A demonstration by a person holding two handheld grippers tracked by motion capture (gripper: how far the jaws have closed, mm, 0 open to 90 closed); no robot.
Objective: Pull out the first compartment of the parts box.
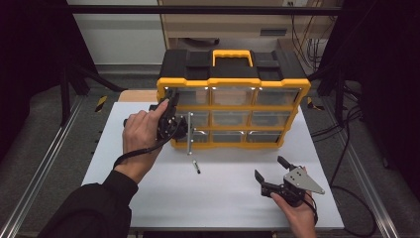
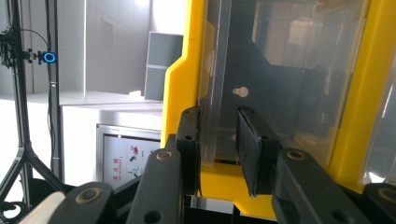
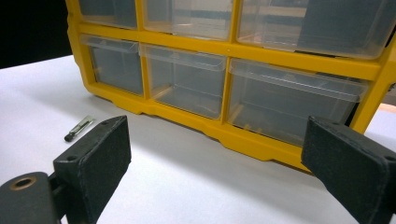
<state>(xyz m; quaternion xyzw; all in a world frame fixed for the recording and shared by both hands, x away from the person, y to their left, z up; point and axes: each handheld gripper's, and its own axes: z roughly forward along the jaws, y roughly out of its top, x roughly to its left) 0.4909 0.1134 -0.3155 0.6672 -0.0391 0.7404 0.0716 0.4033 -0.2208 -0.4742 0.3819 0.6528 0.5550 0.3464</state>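
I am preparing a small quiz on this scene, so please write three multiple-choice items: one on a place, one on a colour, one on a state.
1. Where does the small metal bit lie?
A. inside a drawer
B. on the white table before the organizer
C. in the right gripper

2. What colour is the organizer's carry handle?
A. yellow
B. red
C. blue

3. How do the right gripper's jaws stand?
A. shut on the bit
B. shut, empty
C. open, empty

Answers:
1 B: the small metal bit rests on the white table, apart from the organizer.
2 A: the carry handle is yellow.
3 C: the right gripper has its jaws spread, with nothing between them.
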